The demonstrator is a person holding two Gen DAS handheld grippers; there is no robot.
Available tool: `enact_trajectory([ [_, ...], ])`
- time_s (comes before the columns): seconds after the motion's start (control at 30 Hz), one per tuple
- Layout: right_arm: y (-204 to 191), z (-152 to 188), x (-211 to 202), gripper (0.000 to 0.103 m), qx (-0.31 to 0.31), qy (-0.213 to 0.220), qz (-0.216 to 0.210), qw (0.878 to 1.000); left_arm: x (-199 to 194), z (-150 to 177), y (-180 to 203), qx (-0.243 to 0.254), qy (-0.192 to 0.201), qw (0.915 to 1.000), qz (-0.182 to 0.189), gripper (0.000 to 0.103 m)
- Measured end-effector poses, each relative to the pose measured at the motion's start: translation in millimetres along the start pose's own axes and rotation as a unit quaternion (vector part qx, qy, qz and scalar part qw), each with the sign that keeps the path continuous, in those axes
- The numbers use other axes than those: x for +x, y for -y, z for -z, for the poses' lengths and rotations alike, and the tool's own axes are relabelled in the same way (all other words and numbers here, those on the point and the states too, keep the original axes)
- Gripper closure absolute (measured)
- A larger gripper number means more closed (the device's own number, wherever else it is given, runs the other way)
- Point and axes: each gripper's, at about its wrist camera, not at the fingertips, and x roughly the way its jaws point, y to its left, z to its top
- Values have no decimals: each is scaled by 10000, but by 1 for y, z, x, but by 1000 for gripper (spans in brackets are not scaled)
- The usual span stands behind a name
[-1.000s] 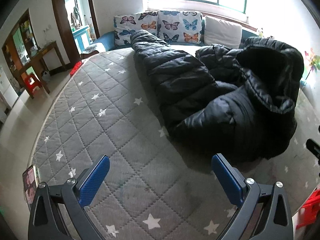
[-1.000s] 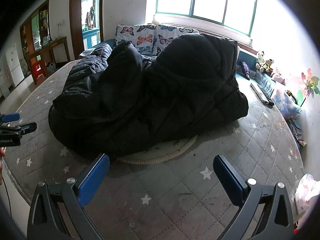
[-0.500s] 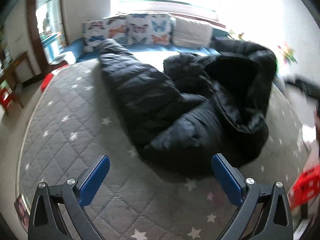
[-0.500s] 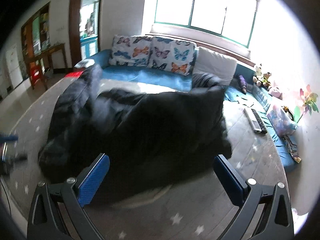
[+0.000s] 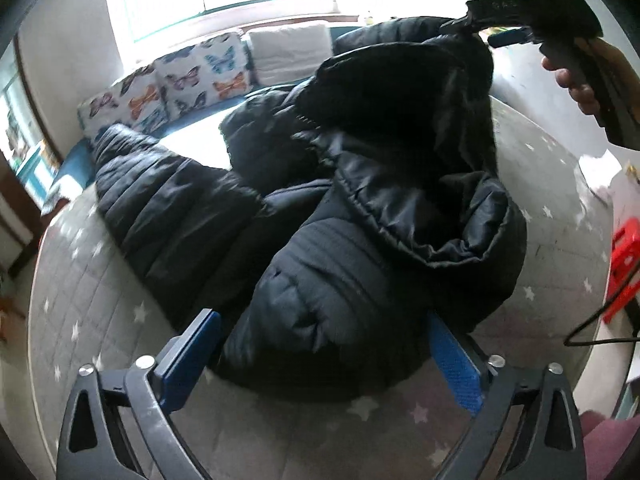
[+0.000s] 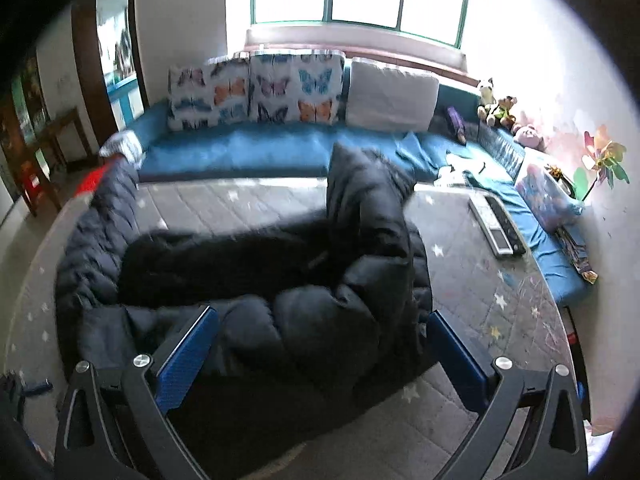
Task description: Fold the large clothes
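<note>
The black padded coat [image 5: 320, 216] lies bunched at the centre of the grey star mat [image 5: 100, 320]. Advice: flatten it and seize an edge, not bulk. Left gripper [image 5: 324, 356], at 6 o'clock, stands wide apart, straddling the hem, holding nothing. Right gripper [image 6: 320, 356] likewise gapes empty above the coat.

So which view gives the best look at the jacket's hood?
The left wrist view: the black puffer jacket's hood gapes open at centre frame, rim and lining visible, beyond the open left tongs. The right wrist view shows only a blurred dark heap of jacket between the open right tongs; no hood can be told apart.
</note>
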Motion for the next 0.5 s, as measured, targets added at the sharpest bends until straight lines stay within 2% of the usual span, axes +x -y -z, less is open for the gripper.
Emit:
enact_trajectory([
  [0.03,1,4,0,0,-34,-56,-28,10000,2,0,1,77,28,10000,31,9],
  [0.07,3,9,-2,0,-70,-82,-23,9999,4,-1,6,191,72,9998,85,20],
  [0.13,6,20,-6,1,-182,-138,-3,9997,4,1,13,345,152,9993,60,24],
  [0.2,10,28,-12,20,-209,-216,-93,9995,3,3,20,477,244,9986,-7,35],
  [0.23,12,31,-15,24,-194,-256,-129,9994,2,4,21,458,259,9986,24,37],
  [0.27,14,35,-18,34,-181,-281,-162,9993,0,5,21,425,284,9986,93,42],
  [0.3,16,39,-22,45,-162,-301,-205,9992,-2,6,22,402,324,9985,160,45],
  [0.33,17,42,-25,51,-147,-313,-233,9991,-5,8,21,403,344,9984,195,46],
  [0.37,18,45,-28,63,-138,-312,-251,9991,-8,10,24,416,359,9982,220,48],
  [0.43,21,55,-36,67,-155,-282,-194,9993,-13,16,27,452,354,9980,263,50],
  [0.5,23,65,-44,78,-190,-218,-108,9995,-18,22,33,519,378,9975,301,52],
])
